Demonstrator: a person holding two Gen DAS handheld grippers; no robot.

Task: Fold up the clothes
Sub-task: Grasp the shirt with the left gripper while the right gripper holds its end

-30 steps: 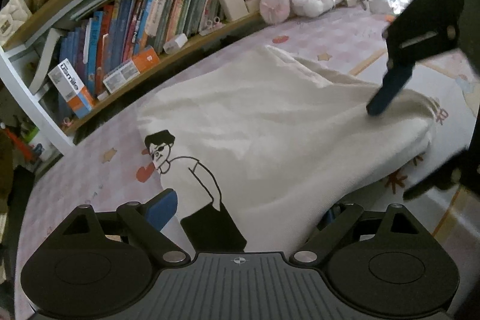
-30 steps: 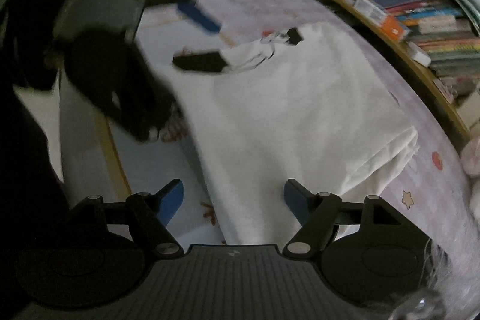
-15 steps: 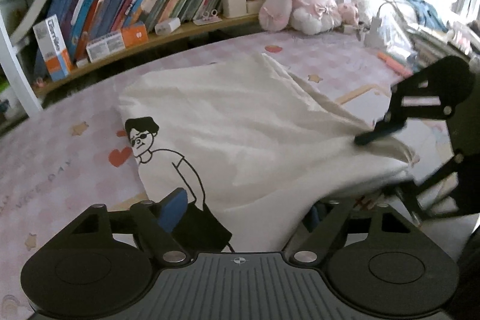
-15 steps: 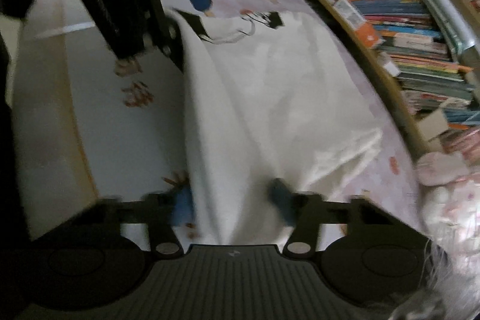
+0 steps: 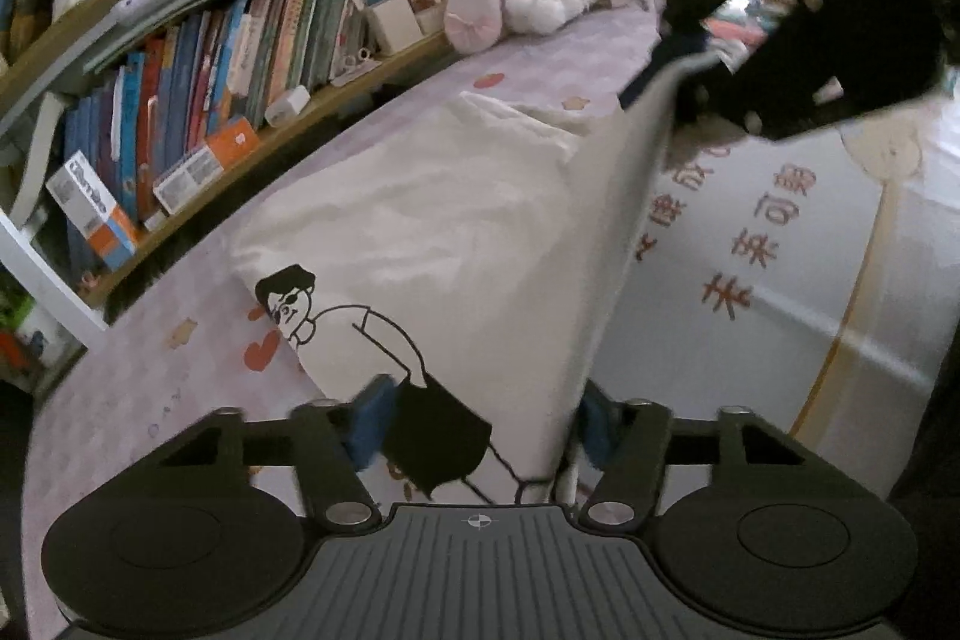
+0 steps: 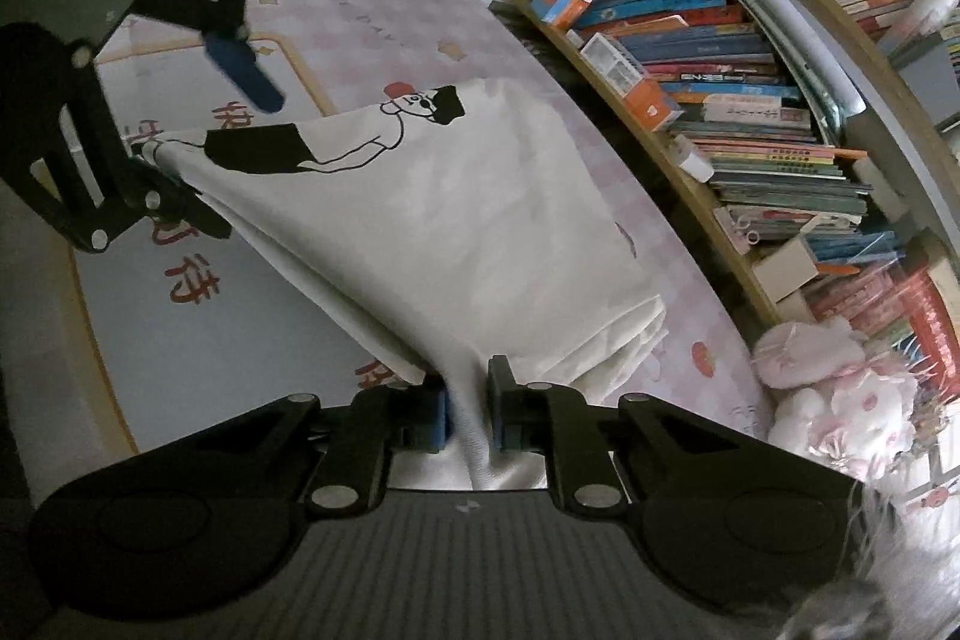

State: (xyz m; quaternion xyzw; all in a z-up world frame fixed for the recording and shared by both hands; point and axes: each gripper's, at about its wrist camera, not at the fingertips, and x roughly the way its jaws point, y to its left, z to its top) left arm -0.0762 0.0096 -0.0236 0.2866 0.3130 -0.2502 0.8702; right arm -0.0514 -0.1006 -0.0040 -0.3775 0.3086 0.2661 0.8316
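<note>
While the cream shirt (image 5: 456,220) lies across the pink play mat (image 6: 384,10) in front of the long bookshelf (image 6: 750,112), I treat its near edge as the working line, since that edge is lifted off the mat between my two tools. Its far edge rests on the mat near the shelf, and its printed cartoon figure (image 5: 336,322) faces up. My right gripper (image 6: 468,415) is pinched on a bunch of cloth at one end of the lifted edge; its jaws have just been closing, and the pads now press the fabric from both sides. My left gripper (image 5: 480,424) sits astride the other end, at the dark part of the print; its jaws have just been closing too, with cloth between them. The right wrist view shows one blue finger (image 6: 243,70) standing clear above the cloth, so I judge this grip is not yet made.

To do this step well, I would finish the left pinch before carrying anything, and check that both grips catch every layer rather than the top one alone. I would then raise both ends evenly and keep the edge taut, so that the fold line falls straight. Slack in the middle could drag and wrinkle. A plush toy (image 6: 840,388) lies beyond the shirt's corner, well clear.
</note>
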